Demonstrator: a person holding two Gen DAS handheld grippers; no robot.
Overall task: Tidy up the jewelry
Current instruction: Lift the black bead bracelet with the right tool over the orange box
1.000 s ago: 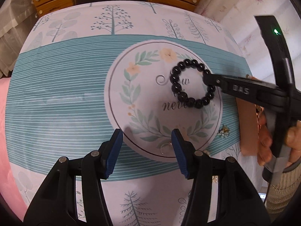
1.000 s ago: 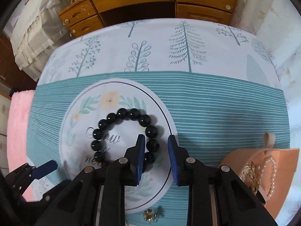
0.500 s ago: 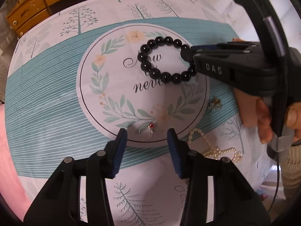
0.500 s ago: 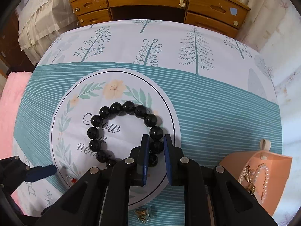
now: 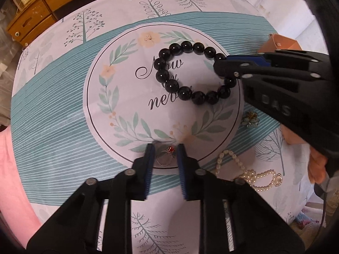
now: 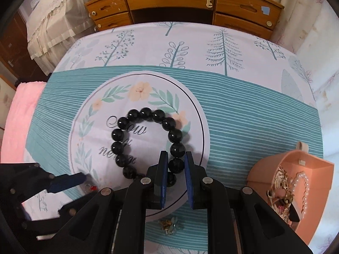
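Observation:
A black bead bracelet (image 5: 186, 50) (image 6: 146, 113) lies on the round floral print of the tablecloth. My right gripper (image 6: 175, 165) (image 5: 220, 67) is shut on one bead at its near right side. My left gripper (image 5: 164, 157) (image 6: 84, 176) is partly closed around a small silver ring with a red stone (image 5: 166, 156); the pads do not visibly touch it. A pearl necklace (image 5: 250, 172) and a green flower brooch (image 5: 250, 120) (image 6: 169, 225) lie on the cloth. A peach jewelry box (image 6: 294, 165) (image 5: 279, 44) holds pearls and gold pieces.
The table (image 6: 233, 110) is covered with a teal-striped, tree-print cloth. A wooden desk with drawers (image 6: 180, 2) stands behind it. A pink towel (image 6: 19, 114) lies at the left edge. A hand (image 5: 315, 165) holds the right gripper.
My right gripper has closed onto a bead of the bracelet. My left gripper has moved forward over the ring and narrowed around it.

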